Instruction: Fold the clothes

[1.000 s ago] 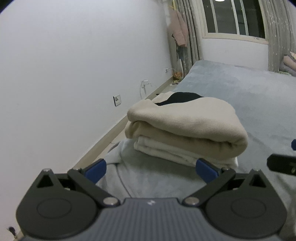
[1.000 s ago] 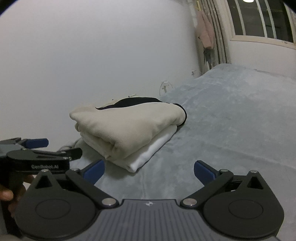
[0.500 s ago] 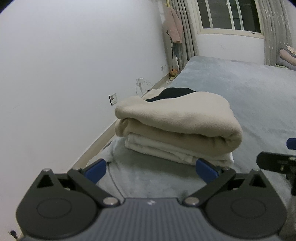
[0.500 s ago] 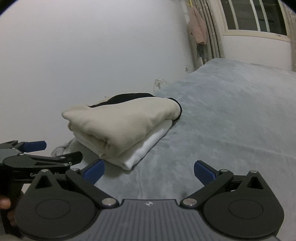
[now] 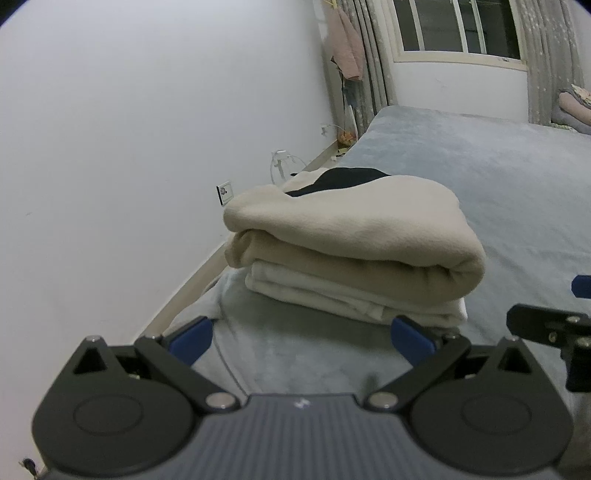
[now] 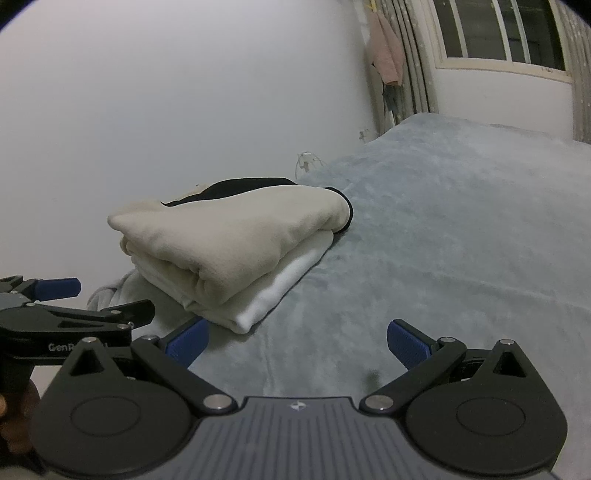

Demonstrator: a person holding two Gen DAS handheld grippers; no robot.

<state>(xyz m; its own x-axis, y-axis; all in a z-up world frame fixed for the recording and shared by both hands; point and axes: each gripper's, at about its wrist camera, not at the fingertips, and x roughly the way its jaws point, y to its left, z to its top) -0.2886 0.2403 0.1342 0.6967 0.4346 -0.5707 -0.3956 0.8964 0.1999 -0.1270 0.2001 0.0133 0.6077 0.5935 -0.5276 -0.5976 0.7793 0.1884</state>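
Folded clothes [image 5: 351, 243] sit in a neat stack at the centre of the left wrist view, and left of centre in the right wrist view [image 6: 229, 251]. On top lies a cream fleece garment [image 5: 362, 221] doubled over, with a black lining [image 5: 340, 179] peeking out at its far end; underneath, a white garment [image 6: 284, 284] pokes out along the lower edge. The whole pile rests on a grey-blue blanket [image 5: 498, 177] covering the bed, close to the bed's left edge.

Down at the bottom of the left wrist view, the left gripper [image 5: 301, 336] has its blue-tipped fingers spread wide apart, gripping nothing, with the stack just beyond them. The right gripper [image 6: 297, 341] shows the same at the bottom of its own view: fingers wide, nothing between them, bare blanket ahead. Each tool appears in the other's picture, the right one at the right edge and the left one at the lower left, beside the stack but not touching it.

A white wall [image 5: 129, 147] fills the left half of both views, with a socket [image 5: 225, 192] low on it. Upper right, a window [image 6: 498, 33] with curtains [image 5: 369, 62], and a pink garment [image 6: 386, 51] hanging beside them.
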